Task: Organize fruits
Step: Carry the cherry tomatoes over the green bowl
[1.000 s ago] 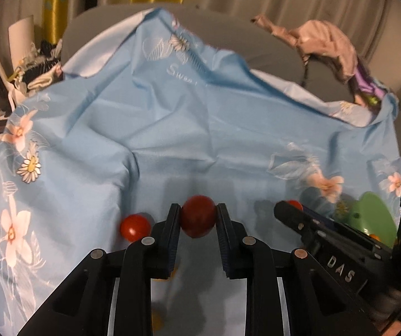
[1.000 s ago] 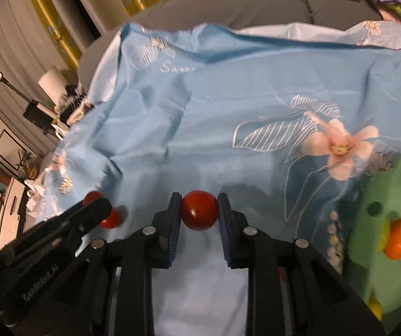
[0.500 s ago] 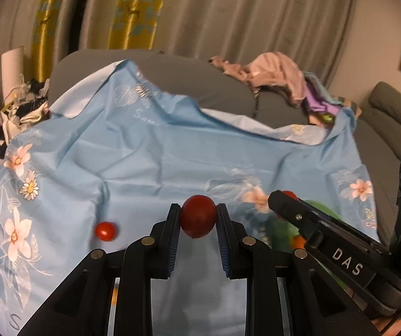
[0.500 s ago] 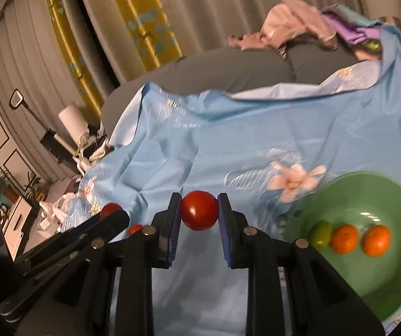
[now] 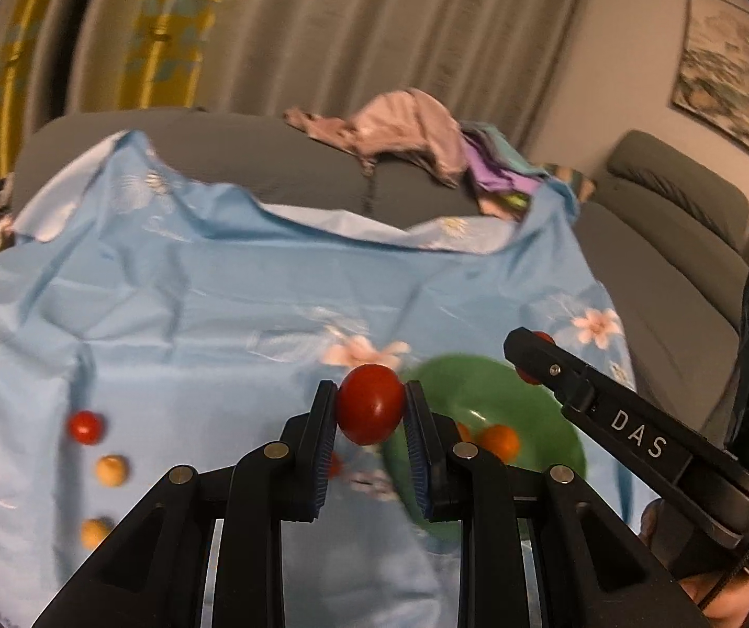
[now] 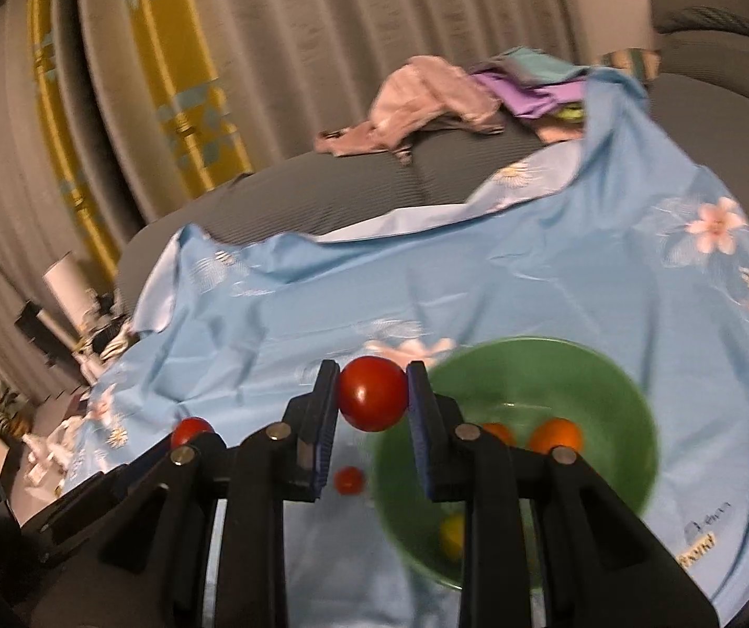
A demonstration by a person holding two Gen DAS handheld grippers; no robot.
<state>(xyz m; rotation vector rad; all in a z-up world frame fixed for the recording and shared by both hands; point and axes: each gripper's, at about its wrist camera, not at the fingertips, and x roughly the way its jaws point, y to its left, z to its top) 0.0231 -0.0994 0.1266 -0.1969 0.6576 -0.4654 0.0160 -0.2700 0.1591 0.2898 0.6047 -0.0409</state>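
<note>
My left gripper [image 5: 369,405] is shut on a red tomato [image 5: 369,404] and holds it above the blue floral cloth, just left of the green bowl [image 5: 547,408]. My right gripper [image 6: 372,402] is shut on another red tomato [image 6: 372,401], raised over the left rim of the same bowl [image 6: 615,397]. The bowl holds small orange fruits [image 6: 555,434] and a yellow-green one [image 6: 453,534]. A small red tomato [image 5: 85,426] and two tan fruits [image 5: 111,469] lie on the cloth at the left. The right gripper's arm [image 5: 630,429] crosses the left wrist view at the right.
Another small red tomato [image 6: 349,480] lies on the cloth between the grippers. The blue cloth [image 5: 217,303] covers a grey sofa; clothes [image 5: 411,125] are piled at its back. Curtains hang behind, and a second sofa [image 5: 688,220] stands at the right.
Both grippers have risen and drawn back with their tomatoes still gripped. The green bowl and the loose fruits on the cloth have come into fuller view below.
</note>
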